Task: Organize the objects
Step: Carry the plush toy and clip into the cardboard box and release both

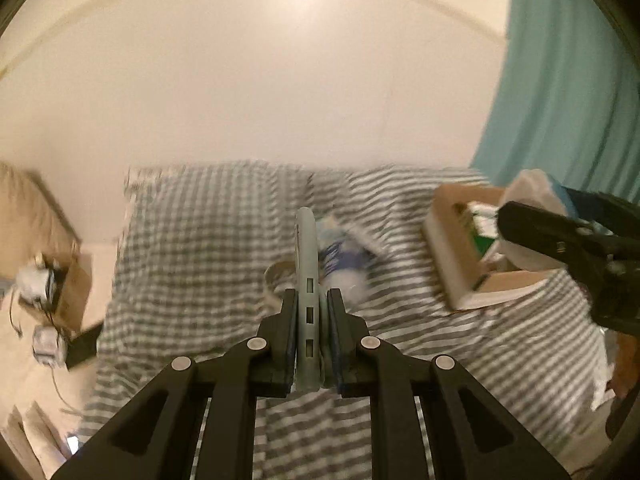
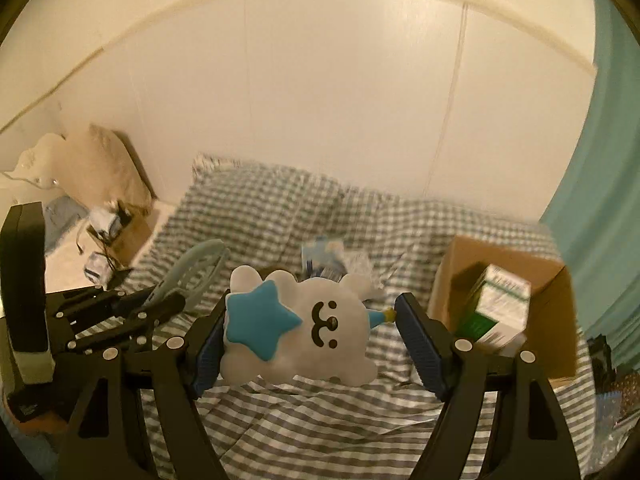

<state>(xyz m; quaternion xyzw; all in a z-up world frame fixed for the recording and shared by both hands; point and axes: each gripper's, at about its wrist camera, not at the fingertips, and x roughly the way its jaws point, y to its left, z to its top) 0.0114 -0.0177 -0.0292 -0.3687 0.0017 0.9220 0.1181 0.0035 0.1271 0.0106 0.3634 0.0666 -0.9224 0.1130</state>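
Observation:
My left gripper [image 1: 313, 300] is shut on a pale blue flat slotted plastic piece [image 1: 307, 264], held edge-on above the checked bed; it also shows in the right wrist view [image 2: 200, 268]. My right gripper [image 2: 310, 320] holds a white plush cloud toy [image 2: 320, 332] with a blue star and a smiling face between its blue pads, above the bed. The right gripper also shows at the right of the left wrist view [image 1: 560, 240], over a cardboard box [image 1: 460, 248]. The box [image 2: 520, 276] holds a green and white carton [image 2: 496, 304].
The grey checked bedspread [image 1: 200, 240] has a blue and white packet [image 1: 344, 256] and a tape ring [image 1: 276, 276] lying on it. A teal curtain [image 1: 560, 100] hangs at right. A cluttered side table with cables [image 1: 48, 288] stands left of the bed.

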